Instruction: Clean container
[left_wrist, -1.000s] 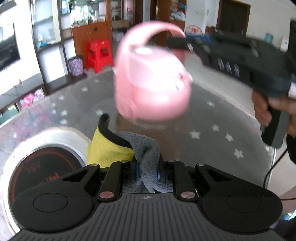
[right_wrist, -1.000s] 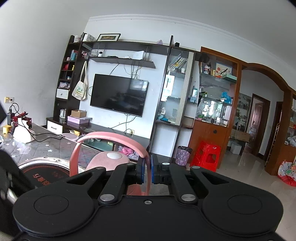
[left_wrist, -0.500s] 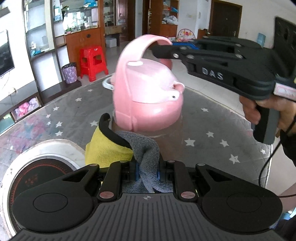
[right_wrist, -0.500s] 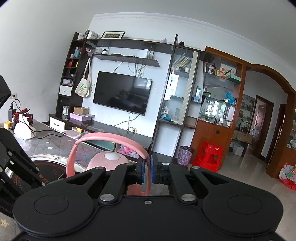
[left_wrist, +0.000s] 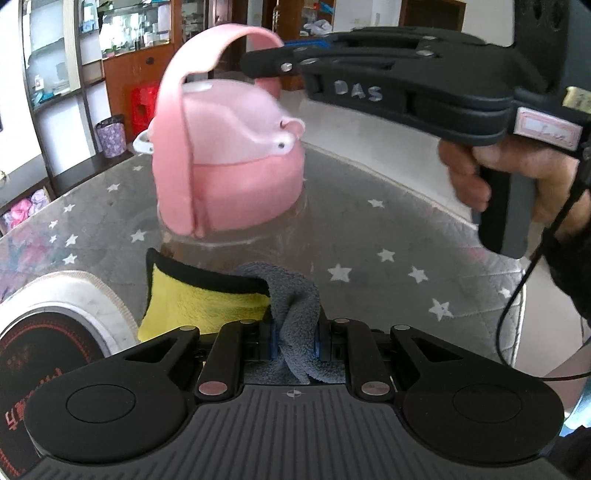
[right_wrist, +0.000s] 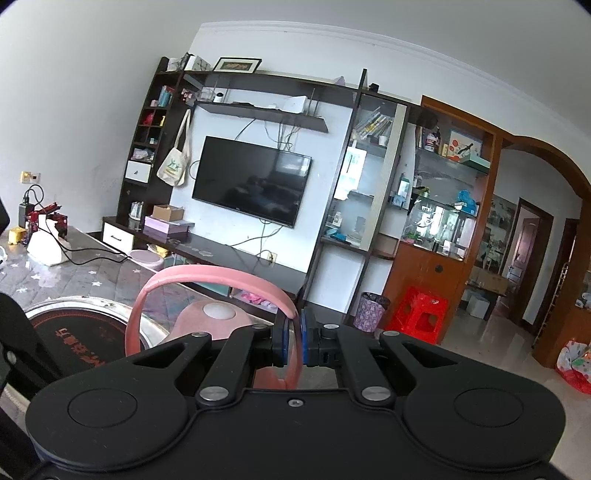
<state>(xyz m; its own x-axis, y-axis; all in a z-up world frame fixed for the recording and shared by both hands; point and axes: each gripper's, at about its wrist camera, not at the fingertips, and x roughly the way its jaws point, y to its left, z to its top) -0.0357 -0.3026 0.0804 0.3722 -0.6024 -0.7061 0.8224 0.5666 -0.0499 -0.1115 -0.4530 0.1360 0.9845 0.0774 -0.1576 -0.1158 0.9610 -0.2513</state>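
Note:
A clear container with a pink lid (left_wrist: 236, 162) and a pink strap handle (left_wrist: 173, 122) hangs over the star-patterned table (left_wrist: 369, 221). My right gripper (left_wrist: 269, 62) is shut on the strap near its top; in the right wrist view the strap (right_wrist: 229, 277) runs between its blue pads at the right gripper (right_wrist: 293, 341), with the lid (right_wrist: 207, 319) below. My left gripper (left_wrist: 293, 341) is shut on a grey and yellow cloth (left_wrist: 207, 299), which sits just in front of and under the container's clear body.
A round induction cooker (left_wrist: 48, 332) with a white rim lies at the left of the table. A person's hand (left_wrist: 517, 177) grips the right gripper's handle, and a black cable (left_wrist: 517, 306) hangs from it. Shelves, a red stool (right_wrist: 421, 314) and a television stand beyond.
The container has come closer to the left gripper and grown larger in its view; the cloth now sits right beneath its clear body. Both grips are unchanged.

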